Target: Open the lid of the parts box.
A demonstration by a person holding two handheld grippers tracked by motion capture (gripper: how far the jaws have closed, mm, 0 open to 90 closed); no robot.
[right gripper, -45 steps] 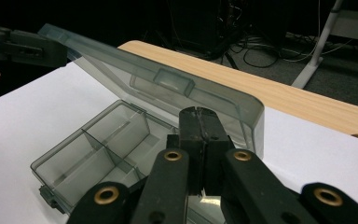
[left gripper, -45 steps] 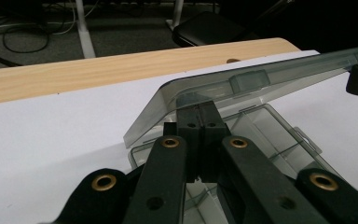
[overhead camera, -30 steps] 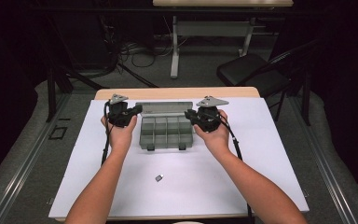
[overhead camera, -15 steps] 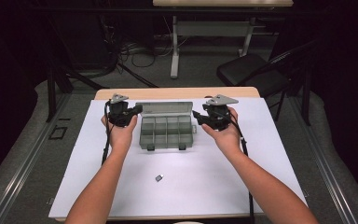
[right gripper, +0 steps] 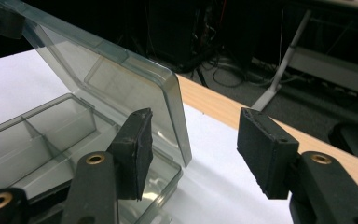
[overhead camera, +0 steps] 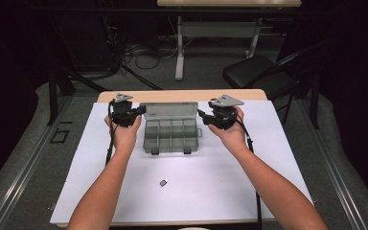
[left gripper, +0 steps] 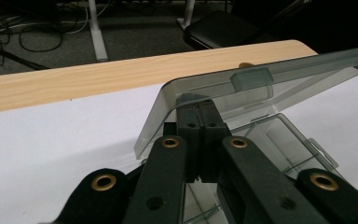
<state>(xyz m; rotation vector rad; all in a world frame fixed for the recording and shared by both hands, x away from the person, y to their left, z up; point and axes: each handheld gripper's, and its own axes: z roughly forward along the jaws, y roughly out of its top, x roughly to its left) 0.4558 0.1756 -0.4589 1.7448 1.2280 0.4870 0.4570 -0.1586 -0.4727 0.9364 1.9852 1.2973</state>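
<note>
A clear grey compartment box (overhead camera: 171,135) sits at the back middle of the white sheet, its lid (overhead camera: 168,110) raised at a slant. My left gripper (overhead camera: 141,111) is at the lid's left end; in the left gripper view its jaws (left gripper: 198,112) are shut on the lid's (left gripper: 261,88) side edge. My right gripper (overhead camera: 201,114) hovers just off the lid's right end. Its jaws (right gripper: 193,140) have just been opening and now stand open. The lid's corner (right gripper: 177,116) lies between them, near the left pad and untouched. The box's compartments (right gripper: 37,135) look empty.
A small dark piece (overhead camera: 163,182) lies on the white sheet (overhead camera: 268,158) in front of the box. The wooden table edge (overhead camera: 249,95) runs behind the box. Beyond it are a black chair (overhead camera: 256,76), a desk leg (overhead camera: 178,48) and floor cables.
The right gripper has let go of the lid's right end, opened its jaws and drawn a little to the right. The left gripper and the lid have stayed put.
</note>
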